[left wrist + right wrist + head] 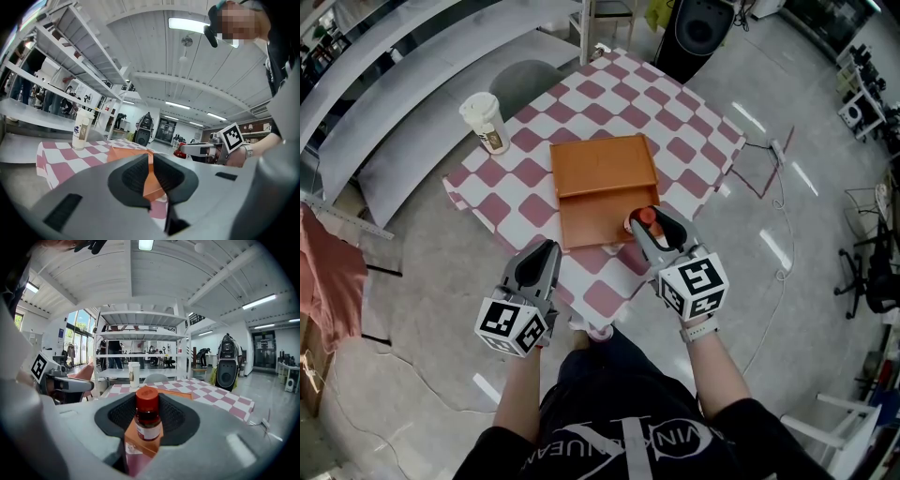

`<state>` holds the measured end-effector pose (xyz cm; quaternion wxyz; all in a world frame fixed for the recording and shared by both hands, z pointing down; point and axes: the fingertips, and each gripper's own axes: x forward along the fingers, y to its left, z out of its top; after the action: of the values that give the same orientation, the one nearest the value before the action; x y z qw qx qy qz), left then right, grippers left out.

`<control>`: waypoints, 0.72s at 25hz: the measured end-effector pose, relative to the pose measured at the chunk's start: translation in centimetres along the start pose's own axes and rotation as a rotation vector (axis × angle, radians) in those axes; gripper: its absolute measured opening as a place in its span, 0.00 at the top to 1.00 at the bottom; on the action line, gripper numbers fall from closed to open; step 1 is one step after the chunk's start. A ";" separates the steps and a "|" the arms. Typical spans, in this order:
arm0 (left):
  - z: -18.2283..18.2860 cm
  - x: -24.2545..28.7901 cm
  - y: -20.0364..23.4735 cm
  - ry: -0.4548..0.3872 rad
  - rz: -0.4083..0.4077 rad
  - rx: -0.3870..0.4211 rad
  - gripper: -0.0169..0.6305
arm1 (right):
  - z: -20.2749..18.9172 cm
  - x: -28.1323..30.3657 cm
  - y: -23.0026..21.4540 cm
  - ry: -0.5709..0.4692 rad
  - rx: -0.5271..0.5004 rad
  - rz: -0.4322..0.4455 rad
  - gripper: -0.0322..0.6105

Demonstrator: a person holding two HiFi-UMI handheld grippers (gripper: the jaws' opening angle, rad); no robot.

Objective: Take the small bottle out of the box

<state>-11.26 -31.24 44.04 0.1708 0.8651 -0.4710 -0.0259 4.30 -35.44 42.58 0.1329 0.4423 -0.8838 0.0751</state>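
Two tongs hovered over the counter's (694, 131) near edge. Your right tongs (647, 227) were clamped on the small bottle (148, 420), red cap up, lifted above the near right corner of the orange box (605, 183). Your left tongs (546, 255) were all but together on nothing, just off the box's near left corner. Far left stood a paper cup (486, 122).

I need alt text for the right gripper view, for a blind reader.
The right gripper holds a small brown bottle with a red cap upright between its jaws. Behind it are an orange box, a red-and-white checked table and a white paper cup.
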 end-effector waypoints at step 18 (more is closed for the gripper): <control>2.5 0.6 -0.3 -0.041 -0.011 0.026 0.92 | 1.6 -1.0 0.0 -0.029 -0.010 0.000 0.73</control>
<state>-11.18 -32.30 41.67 0.1497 0.8690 -0.4700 -0.0384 4.58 -35.06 40.76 0.1223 0.4427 -0.8860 0.0641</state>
